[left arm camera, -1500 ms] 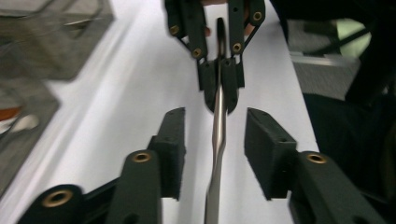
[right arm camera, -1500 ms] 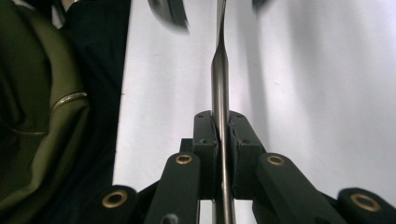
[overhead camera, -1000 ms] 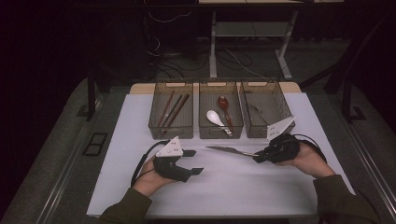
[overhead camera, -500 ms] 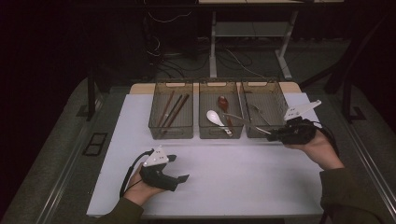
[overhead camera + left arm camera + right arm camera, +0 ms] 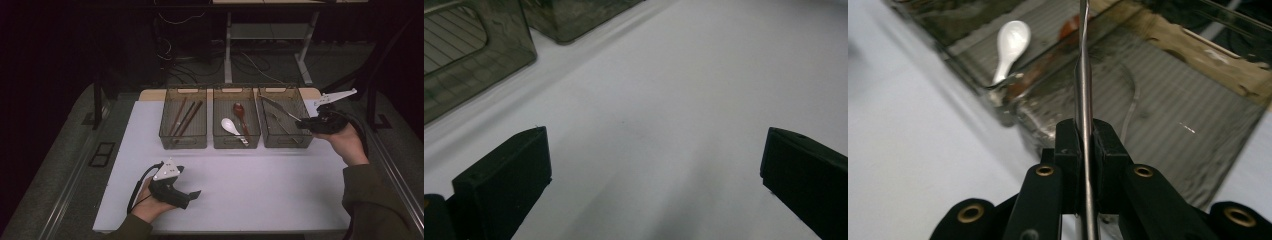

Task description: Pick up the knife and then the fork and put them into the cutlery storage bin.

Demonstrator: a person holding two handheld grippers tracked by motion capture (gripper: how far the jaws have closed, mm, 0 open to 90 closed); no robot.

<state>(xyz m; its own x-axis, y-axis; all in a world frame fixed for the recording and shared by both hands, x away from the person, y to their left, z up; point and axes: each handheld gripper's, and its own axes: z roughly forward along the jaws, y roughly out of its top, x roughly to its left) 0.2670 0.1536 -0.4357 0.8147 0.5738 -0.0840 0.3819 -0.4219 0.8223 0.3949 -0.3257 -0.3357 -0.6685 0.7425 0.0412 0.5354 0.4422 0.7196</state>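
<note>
Knife [image 5: 280, 108], thin and silvery, sits clamped in the right gripper [image 5: 302, 120], held above the right-hand bin [image 5: 284, 141] of three mesh bins. In the right gripper view the jaws are pressed together on the knife [image 5: 1084, 105] near its handle end, the metal running straight out between them, edge-on. From the high view its long axis slants from the gripper up and to the left, with the free tip over the bin's far left corner. Another piece of metal cutlery [image 5: 276, 121] lies on the floor of that bin. The middle bin [image 5: 236, 142] holds a white spoon [image 5: 230, 125] and a red-brown spoon [image 5: 240, 113]; the left bin [image 5: 183, 142] holds dark chopsticks [image 5: 184, 117]. The left gripper [image 5: 194, 194] rests low over the white table [image 5: 260, 185] near its front edge, well apart from the bins, its jaws spread wide with nothing between them.
</note>
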